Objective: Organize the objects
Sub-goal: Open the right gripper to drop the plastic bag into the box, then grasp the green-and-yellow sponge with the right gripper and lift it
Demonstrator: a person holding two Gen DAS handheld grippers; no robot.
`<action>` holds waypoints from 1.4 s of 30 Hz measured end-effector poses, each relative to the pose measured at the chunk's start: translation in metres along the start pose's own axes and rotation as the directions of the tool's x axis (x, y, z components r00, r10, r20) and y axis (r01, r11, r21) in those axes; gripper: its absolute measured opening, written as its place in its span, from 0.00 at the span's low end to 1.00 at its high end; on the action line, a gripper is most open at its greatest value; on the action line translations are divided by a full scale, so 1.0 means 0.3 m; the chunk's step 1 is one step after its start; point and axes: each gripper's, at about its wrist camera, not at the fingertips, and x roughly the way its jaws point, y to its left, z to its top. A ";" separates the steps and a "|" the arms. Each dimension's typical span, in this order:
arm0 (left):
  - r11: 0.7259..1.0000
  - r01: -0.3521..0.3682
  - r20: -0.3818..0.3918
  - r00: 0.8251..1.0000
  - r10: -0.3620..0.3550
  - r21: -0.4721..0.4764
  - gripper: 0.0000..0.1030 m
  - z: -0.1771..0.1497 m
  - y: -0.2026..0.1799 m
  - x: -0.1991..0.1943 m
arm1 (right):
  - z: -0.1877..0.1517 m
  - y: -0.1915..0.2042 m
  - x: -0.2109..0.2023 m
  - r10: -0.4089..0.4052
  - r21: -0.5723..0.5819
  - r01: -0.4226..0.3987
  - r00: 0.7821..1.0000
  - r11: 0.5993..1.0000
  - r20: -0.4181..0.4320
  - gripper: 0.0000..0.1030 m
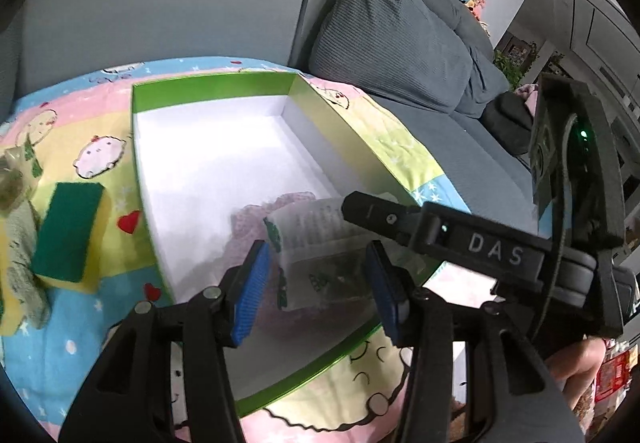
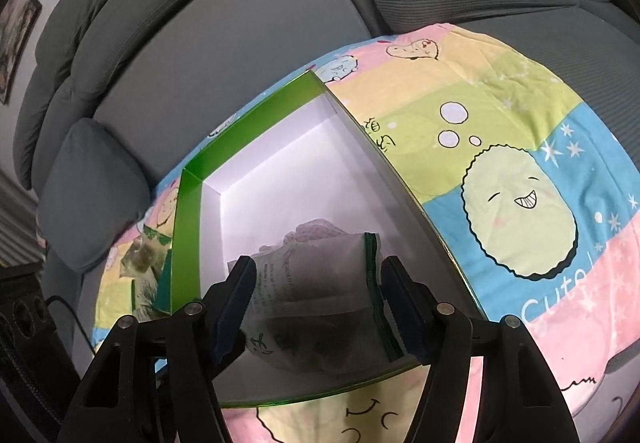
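Right now the step in hand looks like the drop-off: a clear plastic pouch with green printed edges (image 2: 316, 295) lies in the near end of the shallow green-walled cardboard box with a white inside (image 1: 208, 89), on top of a pale pink knitted cloth (image 1: 256, 219). The right gripper (image 2: 318, 307) hangs over it with its jaws spread either side of the pouch, holding nothing that I can see. The left gripper (image 1: 320, 283) hovers over the same spot, its blue-padded jaws apart too and not gripping anything.

Outside the box, at about nine o'clock from it on the pastel cartoon-print blanket (image 2: 500, 103), wait a green-and-yellow scouring sponge (image 1: 70, 235) and a second clear pouch (image 1: 12, 179). I judge the next move calls for lifting both grippers clear of the box, then swinging one toward nine o'clock for the sponge, closing across its narrow width.
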 end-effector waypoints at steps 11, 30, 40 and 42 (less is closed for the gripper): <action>0.997 -0.040 0.108 0.993 0.047 -0.068 0.61 -0.004 0.134 -0.223 | 0.005 0.043 -0.081 0.052 0.010 -0.053 0.995 0.999 0.081 0.66; 0.902 -0.149 0.169 0.957 0.234 -0.405 0.81 -0.066 0.691 -0.603 | -0.061 0.726 -0.022 0.122 -0.296 -0.147 0.988 0.944 -0.099 0.88; 0.804 -0.085 0.036 0.991 0.131 -0.588 0.80 -0.184 0.911 -0.451 | -0.162 0.879 0.346 0.115 -0.285 -0.221 0.931 0.933 -0.346 0.88; 0.797 -0.087 0.002 0.994 0.109 -0.598 0.80 -0.197 0.913 -0.422 | -0.176 0.889 0.382 0.106 -0.287 -0.216 0.929 0.933 -0.355 0.83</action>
